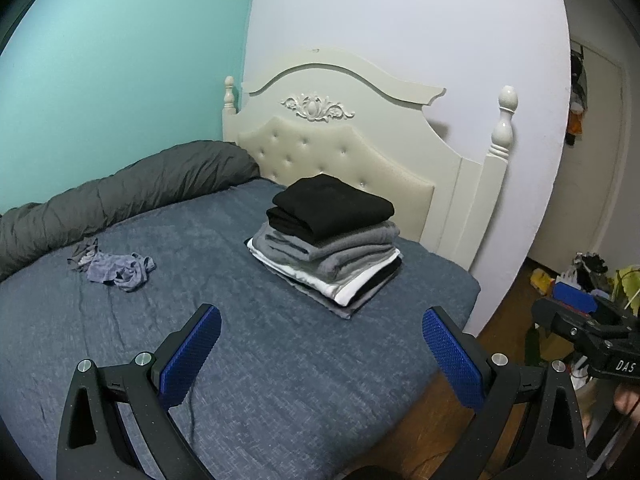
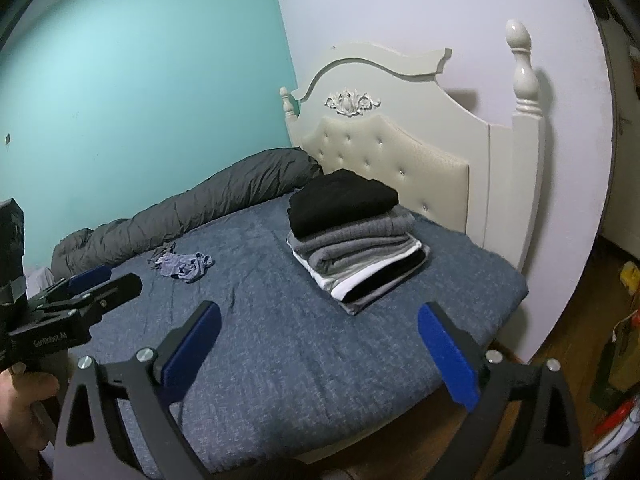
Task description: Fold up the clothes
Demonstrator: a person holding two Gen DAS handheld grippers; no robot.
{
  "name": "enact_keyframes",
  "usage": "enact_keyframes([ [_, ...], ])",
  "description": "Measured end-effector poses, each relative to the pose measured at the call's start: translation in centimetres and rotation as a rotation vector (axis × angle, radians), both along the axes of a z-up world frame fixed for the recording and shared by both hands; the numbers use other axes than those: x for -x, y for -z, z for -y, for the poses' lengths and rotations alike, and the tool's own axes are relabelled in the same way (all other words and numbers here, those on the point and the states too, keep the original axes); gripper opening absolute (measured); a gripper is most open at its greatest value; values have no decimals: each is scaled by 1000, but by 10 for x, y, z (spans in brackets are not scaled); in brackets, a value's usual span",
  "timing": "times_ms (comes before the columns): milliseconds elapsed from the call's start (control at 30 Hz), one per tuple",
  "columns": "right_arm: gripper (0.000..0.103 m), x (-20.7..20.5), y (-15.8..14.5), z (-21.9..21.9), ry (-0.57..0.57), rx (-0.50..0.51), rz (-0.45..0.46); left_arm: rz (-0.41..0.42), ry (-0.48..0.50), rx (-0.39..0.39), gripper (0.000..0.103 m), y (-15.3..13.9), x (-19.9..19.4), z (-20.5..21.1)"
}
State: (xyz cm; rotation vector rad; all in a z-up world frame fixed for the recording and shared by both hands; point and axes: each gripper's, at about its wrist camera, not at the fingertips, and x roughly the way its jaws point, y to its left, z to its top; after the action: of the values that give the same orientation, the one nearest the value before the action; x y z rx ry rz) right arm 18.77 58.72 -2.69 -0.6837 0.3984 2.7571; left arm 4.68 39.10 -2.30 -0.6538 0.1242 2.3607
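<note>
Your bed (image 1: 280, 360), covered in a blue-grey textured sheet, carried a neat stack of folded black, grey and white clothes (image 1: 328, 240), a crumpled lavender-grey garment (image 1: 120, 270) and a rolled dark grey duvet (image 1: 120, 196).

Folded stack (image 1: 326, 240) on bed, crumpled garment (image 1: 120, 270) apart.

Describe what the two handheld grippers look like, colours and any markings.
Both the left gripper and right gripper have matte black frames with triangular cutouts, silver round bolts at the pivots, and flat fingers faced with textured blue pads. Their side bodies carry small white lettering, too blurred to read fully.
</note>
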Motion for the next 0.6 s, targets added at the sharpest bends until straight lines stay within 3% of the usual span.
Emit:
enact_keyframes([
  [600, 99, -17, 22, 0, 27, -10, 17, -14, -17, 17, 103, 13, -19, 8],
])
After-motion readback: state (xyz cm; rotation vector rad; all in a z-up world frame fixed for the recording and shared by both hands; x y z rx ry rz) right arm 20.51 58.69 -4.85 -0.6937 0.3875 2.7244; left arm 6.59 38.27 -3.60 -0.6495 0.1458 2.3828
